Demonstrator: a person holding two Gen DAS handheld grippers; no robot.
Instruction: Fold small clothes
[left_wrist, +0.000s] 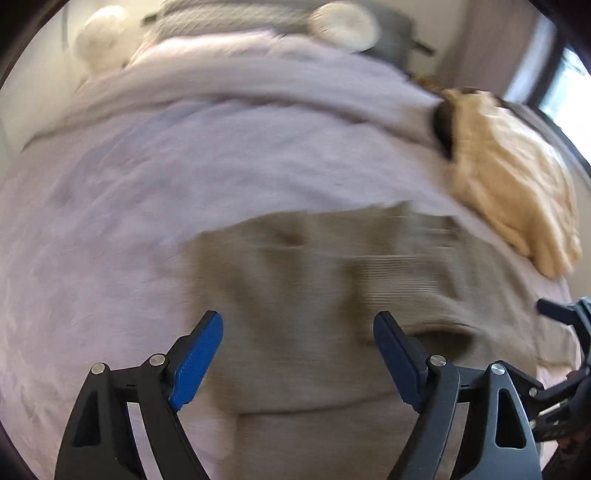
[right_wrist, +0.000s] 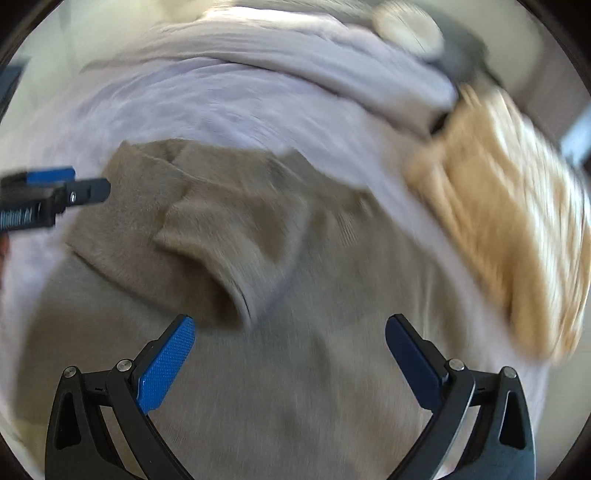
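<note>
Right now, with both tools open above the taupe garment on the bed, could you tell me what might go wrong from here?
1. The taupe garment has a flap lying loose across its upper part; nothing pins it, so it may slide open.
2. Both views are blurred, so the left tool or right tool could pinch the lavender bedcover along with the knit.
3. The cream garment lies close on the right and could get snagged.

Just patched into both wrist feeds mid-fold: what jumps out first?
A taupe knitted garment lies spread across the middle of the lilac bedcover, with one part folded over itself. Both the left gripper and the right gripper are open above it, holding nothing. A crumpled cream-yellow cloth lies at the bed's right edge.
</note>
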